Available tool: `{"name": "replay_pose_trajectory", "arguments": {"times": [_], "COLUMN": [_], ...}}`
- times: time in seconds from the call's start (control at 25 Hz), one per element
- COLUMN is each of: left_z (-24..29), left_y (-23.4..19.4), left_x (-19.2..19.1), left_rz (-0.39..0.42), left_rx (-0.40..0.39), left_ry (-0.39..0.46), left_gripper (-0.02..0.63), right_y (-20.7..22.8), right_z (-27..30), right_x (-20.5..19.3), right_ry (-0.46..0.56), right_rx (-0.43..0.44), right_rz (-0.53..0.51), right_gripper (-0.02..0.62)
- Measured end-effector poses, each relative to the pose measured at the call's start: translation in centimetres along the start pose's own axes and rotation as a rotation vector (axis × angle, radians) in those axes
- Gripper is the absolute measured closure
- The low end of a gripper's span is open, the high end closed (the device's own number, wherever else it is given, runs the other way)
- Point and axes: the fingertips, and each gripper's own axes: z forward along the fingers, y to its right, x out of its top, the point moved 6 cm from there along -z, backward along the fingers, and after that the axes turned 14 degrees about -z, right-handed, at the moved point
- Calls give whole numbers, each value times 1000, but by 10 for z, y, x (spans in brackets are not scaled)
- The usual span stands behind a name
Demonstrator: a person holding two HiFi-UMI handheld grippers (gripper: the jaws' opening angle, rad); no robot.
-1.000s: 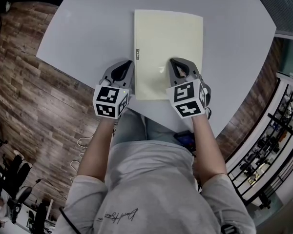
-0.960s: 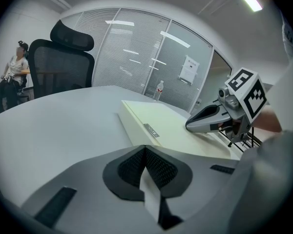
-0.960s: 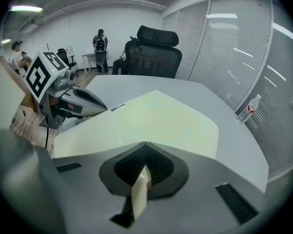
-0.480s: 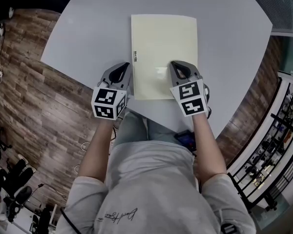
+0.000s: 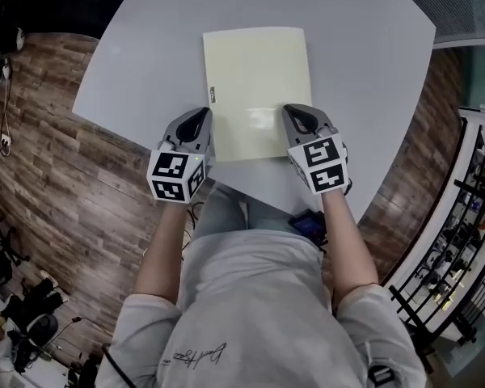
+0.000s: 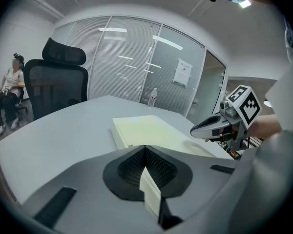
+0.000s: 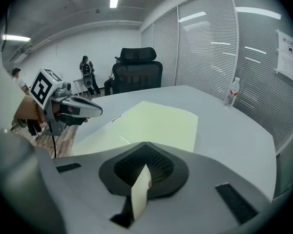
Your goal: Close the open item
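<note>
A pale yellow book lies closed and flat on the grey table, spine to the left. My left gripper hovers just left of the book's near left corner, jaws together, nothing held. Jaws also together, my right gripper rests over the book's near right corner, on or just above the cover. The left gripper view shows the book ahead and the right gripper beside it. In the right gripper view the book lies ahead, with the left gripper at its left.
A water bottle stands at the table's far side. A black office chair sits beyond the table. A person sits on a chair at the far left. The table's near edge is close to my body, with wooden floor around.
The head view has drifted, so book and grippers sit a little further left in the frame. Book and grippers keep their places relative to each other.
</note>
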Motion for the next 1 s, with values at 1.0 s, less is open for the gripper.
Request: {"name": "replay_pose_trajectory", "arguments": {"times": [1.0], "left_z": [-47], "left_y": [106], "left_x": [45], "left_rz": [181], "left_rx": [-202], "left_ry": [51], "left_gripper": [597], "right_y": [2], "right_z": [-118], "right_x": [8], "right_ry": [270], "right_rx": [-44], "right_rz": [138], "right_gripper": [582]}}
